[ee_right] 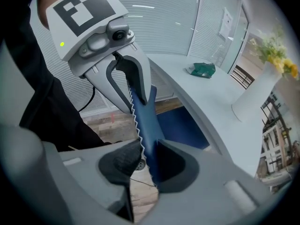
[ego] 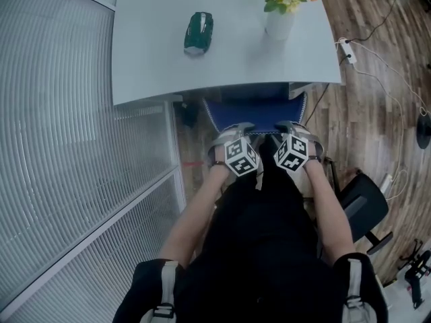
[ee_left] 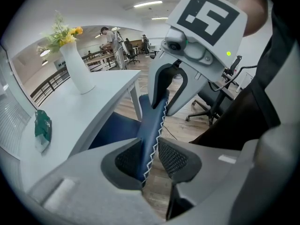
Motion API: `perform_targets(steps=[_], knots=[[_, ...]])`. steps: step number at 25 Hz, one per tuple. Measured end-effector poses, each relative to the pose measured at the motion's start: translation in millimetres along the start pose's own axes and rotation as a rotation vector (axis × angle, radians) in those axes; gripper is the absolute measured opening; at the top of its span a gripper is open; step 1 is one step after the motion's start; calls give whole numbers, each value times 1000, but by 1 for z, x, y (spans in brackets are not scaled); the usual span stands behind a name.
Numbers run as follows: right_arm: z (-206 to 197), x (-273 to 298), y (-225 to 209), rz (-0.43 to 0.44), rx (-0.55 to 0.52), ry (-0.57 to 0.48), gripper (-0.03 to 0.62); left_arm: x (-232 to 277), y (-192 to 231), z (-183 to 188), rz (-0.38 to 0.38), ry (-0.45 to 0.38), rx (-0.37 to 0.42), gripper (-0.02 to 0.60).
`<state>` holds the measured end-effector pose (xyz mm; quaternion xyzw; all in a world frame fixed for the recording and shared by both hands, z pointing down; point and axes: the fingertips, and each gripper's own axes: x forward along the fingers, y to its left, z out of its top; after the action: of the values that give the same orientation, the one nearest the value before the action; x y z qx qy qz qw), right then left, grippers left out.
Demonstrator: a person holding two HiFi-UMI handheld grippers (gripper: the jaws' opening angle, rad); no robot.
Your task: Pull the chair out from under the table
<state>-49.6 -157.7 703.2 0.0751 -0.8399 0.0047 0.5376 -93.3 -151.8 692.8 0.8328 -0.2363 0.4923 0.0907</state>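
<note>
Chair: dark blue fabric backrest, white zigzag stitching along its edge, blue seat tucked under the white table; the top of the backrest shows just at the table's near edge, right of centre

Backrest top edge runs between both pairs of fingers, left gripper on its left part, right gripper just beside it on the right, both pointing steeply down

Left gripper view: left gripper partly closed, the blue panel stands on edge between the black mesh pads, fabric against both of them, so clamped on the chair

Right gripper view: right gripper the same, jaws part way in, pads pinching the stitched blue edge

On the table, far from the grippers: white vase with yellow flowers at far right, green object to its left
</note>
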Motion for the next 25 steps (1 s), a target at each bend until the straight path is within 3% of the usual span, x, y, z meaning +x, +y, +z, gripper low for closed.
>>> perform_targets(steps=[12,25], knots=[[4,8,65,-9,71,2,109,-15,-44,-40,-86,39,78,112],[-7,-9,106,-17,88,19,107,-33,-87,-44,-134,7,100,109]])
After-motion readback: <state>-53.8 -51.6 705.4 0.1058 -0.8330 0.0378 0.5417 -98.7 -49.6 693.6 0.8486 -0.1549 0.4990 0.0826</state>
